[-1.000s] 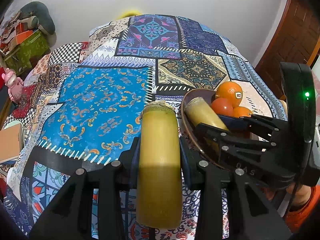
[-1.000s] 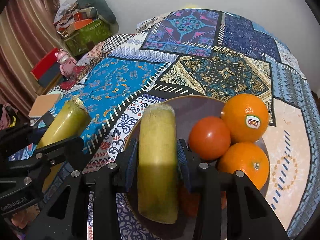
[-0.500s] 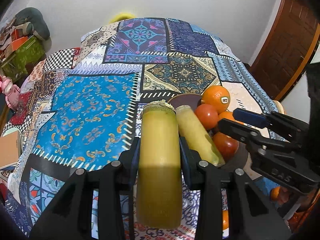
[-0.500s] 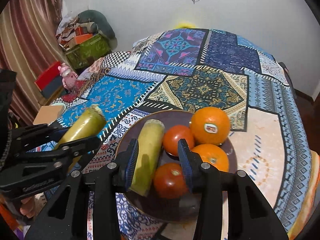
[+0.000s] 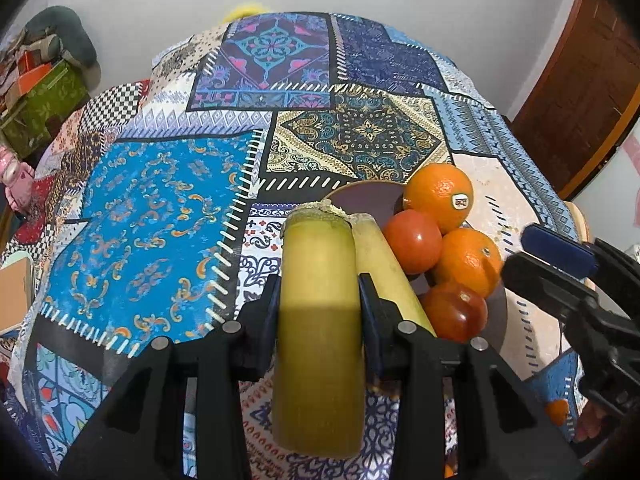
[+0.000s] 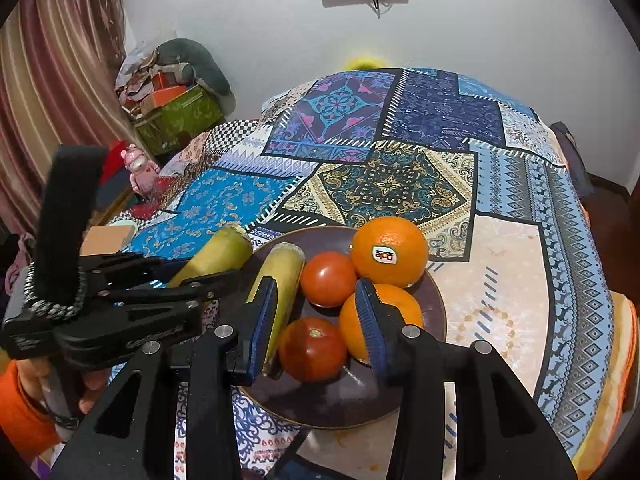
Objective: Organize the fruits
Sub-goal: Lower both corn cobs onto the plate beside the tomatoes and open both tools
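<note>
My left gripper (image 5: 320, 308) is shut on a yellow-green sugarcane piece (image 5: 318, 332) and holds it above the cloth just left of the dark plate (image 5: 368, 194). It also shows in the right wrist view (image 6: 212, 258). A second sugarcane piece (image 6: 280, 280) lies on the plate's (image 6: 434, 304) left side beside two oranges (image 6: 388, 252) and two tomatoes (image 6: 328, 278). My right gripper (image 6: 316, 320) is open and empty, raised above the near side of the plate.
The patchwork cloth (image 6: 400, 168) covers the round table. Boxes and a cushion (image 6: 176, 100) sit at the far left by a curtain. A wooden door (image 5: 580, 80) stands at the right. A pink toy (image 6: 138, 166) sits left of the table.
My right gripper let go of its sugarcane piece onto the plate, opened and pulled back and up. My left gripper moved right toward the plate with its piece.
</note>
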A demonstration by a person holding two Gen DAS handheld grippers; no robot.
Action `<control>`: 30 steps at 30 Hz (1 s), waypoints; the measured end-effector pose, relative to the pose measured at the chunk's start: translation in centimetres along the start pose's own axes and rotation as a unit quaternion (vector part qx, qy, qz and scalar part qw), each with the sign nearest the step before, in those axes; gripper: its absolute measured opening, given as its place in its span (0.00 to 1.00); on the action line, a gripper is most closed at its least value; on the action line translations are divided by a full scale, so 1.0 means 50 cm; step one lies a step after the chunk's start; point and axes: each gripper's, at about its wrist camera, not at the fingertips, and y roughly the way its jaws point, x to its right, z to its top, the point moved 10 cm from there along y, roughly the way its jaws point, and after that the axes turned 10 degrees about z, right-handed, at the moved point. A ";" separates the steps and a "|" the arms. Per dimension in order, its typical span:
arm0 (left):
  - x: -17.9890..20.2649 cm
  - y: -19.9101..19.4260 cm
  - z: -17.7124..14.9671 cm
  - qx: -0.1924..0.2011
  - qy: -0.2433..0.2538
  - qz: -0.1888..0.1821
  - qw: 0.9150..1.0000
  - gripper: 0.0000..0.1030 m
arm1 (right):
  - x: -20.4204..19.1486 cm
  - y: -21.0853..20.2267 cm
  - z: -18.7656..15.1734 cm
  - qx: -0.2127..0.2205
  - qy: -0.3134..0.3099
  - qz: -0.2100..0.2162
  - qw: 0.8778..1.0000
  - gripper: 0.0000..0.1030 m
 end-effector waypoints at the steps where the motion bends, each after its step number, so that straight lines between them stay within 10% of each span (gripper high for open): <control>1: 0.002 0.005 0.001 -0.003 -0.002 -0.002 1.000 0.36 | 0.002 -0.002 -0.002 0.001 0.001 0.000 1.000 0.38; 30: 0.015 0.013 0.010 -0.019 -0.013 0.011 1.000 0.37 | 0.010 -0.015 -0.014 0.006 0.006 0.005 1.000 0.38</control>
